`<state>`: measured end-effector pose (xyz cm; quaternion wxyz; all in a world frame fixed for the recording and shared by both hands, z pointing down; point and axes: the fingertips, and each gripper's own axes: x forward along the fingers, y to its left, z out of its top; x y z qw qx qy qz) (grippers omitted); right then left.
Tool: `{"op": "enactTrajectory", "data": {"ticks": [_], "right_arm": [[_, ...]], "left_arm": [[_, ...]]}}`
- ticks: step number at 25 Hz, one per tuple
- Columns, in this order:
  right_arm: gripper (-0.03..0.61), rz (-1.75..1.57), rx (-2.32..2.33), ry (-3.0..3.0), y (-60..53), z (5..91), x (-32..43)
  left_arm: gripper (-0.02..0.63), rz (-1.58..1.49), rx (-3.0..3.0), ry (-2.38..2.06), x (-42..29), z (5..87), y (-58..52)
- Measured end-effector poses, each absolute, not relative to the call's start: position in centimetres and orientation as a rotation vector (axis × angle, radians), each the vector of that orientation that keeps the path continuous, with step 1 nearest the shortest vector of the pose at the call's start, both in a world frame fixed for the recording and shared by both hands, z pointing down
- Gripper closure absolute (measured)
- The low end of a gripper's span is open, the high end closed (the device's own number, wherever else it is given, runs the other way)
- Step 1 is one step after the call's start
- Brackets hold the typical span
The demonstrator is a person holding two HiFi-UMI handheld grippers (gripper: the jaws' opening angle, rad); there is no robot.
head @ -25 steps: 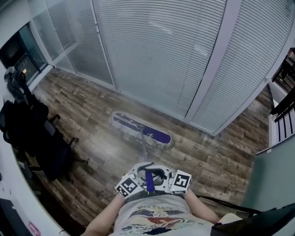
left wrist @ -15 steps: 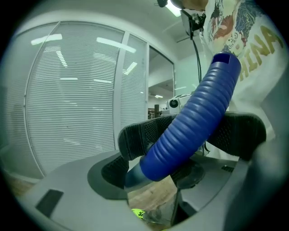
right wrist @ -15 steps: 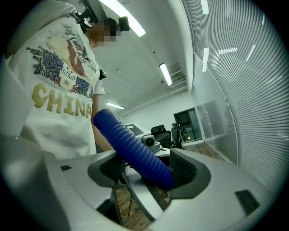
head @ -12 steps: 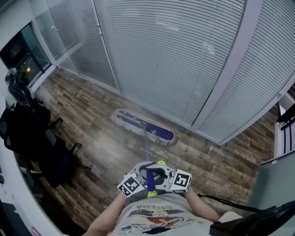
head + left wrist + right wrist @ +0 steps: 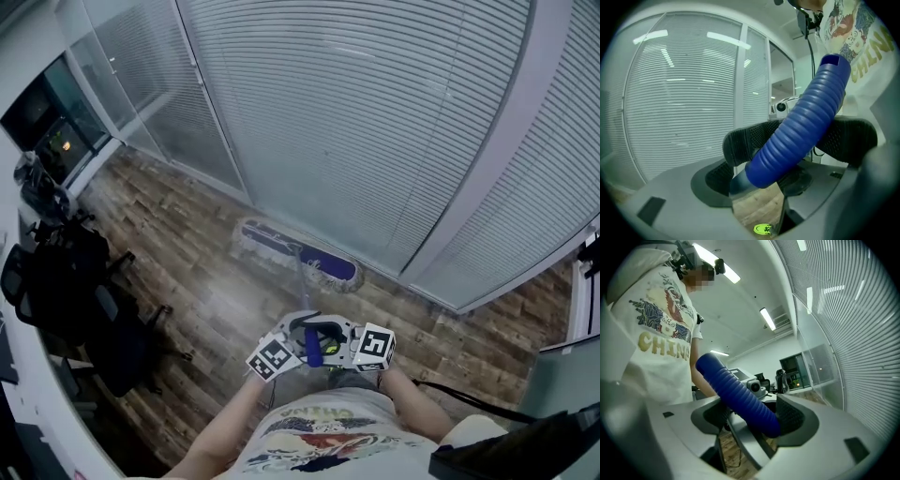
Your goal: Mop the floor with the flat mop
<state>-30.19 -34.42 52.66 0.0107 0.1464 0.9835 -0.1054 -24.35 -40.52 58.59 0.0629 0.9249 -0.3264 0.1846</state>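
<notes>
Person seen from above, standing on a dark wood-plank floor (image 5: 187, 281) and holding a flat mop (image 5: 314, 269) out in front. The hands are close together before a printed T-shirt (image 5: 319, 436). Two cubes with black-and-white square markers sit side by side there, the left marker cube (image 5: 273, 357) and the right marker cube (image 5: 374, 346). Between them shows the mop's blue ribbed grip (image 5: 314, 351).

In the left gripper view, the left tool (image 5: 792, 143) has its two black textured jaws clamped on the blue ribbed grip. The grip crosses between them at a slant, its capped end pointing up toward the T-shirt. In the right gripper view, the right tool (image 5: 757, 420) is likewise closed around the same grip, one jaw touching each side.

From the grip a thin grey shaft (image 5: 302, 292) runs forward and down to the mop head (image 5: 281, 248). The mop head lies flat on the floor, set at a slant, just beside the foot of a glass wall (image 5: 375, 122) covered with white horizontal blinds. Its pad is blue-purple with a pale fringe round the edge. Black office chairs (image 5: 66, 281) stand at the far left, well apart from the mop.
</notes>
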Motion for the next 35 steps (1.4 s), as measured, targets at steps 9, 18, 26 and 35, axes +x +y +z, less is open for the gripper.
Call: {"op": "enactTrajectory", "data": {"ticks": [9,18,26,35], "right_arm": [[0.304,-0.353,0.48,3.089,-33.7,53.0,-31.4],[0.299,-0.307,0.508,3.127,-20.8,53.7,-31.8],[0.298,-0.315,0.523,3.141,-9.0,53.5,-27.7],[0.298,-0.322,0.538,3.119,3.1,53.3,-18.6]], "left_arm": [[0.383,0.639,2.766,-0.985,-25.6,59.2,-39.8],[0.385,0.629,2.783,-1.008,-26.0,59.6,-27.0],[0.385,0.591,2.768,-1.035,-21.9,59.6,-15.4],[0.385,0.619,2.753,-1.041,-13.0,59.8,-3.2]]}}
